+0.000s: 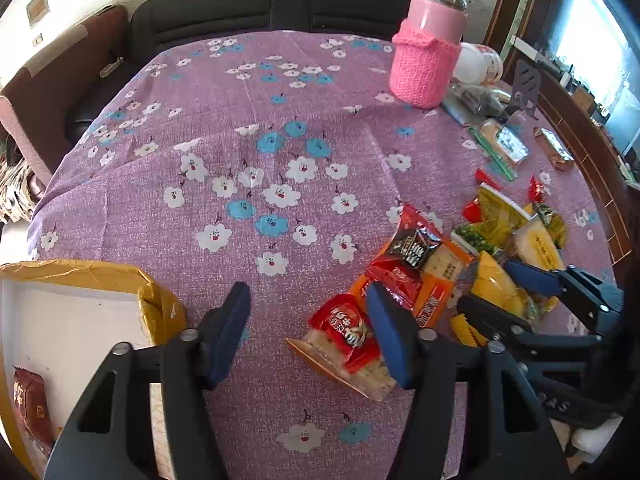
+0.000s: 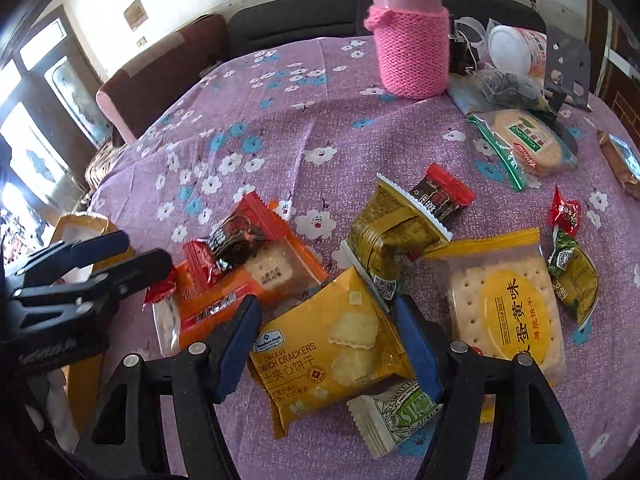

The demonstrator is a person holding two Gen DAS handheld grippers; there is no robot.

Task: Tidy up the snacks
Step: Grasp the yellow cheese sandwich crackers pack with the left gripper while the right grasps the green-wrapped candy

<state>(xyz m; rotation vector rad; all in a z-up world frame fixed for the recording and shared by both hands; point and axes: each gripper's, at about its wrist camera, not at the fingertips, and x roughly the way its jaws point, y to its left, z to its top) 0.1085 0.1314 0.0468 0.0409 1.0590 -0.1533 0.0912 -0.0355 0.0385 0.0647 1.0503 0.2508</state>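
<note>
My left gripper (image 1: 310, 330) is open and empty above the purple flowered cloth, its right finger beside a red-labelled snack pack (image 1: 348, 340). A white box with yellow tape (image 1: 80, 320) lies at its left and holds a brown-red snack pack (image 1: 30, 408). My right gripper (image 2: 330, 348) is open, its fingers on either side of a yellow cheese cracker pack (image 2: 328, 348), without closing on it. An orange pack (image 2: 248, 276), an olive-green pack (image 2: 394, 232), a salted egg yolk biscuit pack (image 2: 508, 308) and a white-green pack (image 2: 396, 412) lie around it.
A pink bottle in a knitted sleeve (image 1: 428, 52) stands at the far side of the table, with a white cup (image 2: 516, 50), a black stand (image 2: 568, 68) and a round cracker bag (image 2: 524, 144) near it. A dark sofa (image 1: 260, 4) runs behind the table.
</note>
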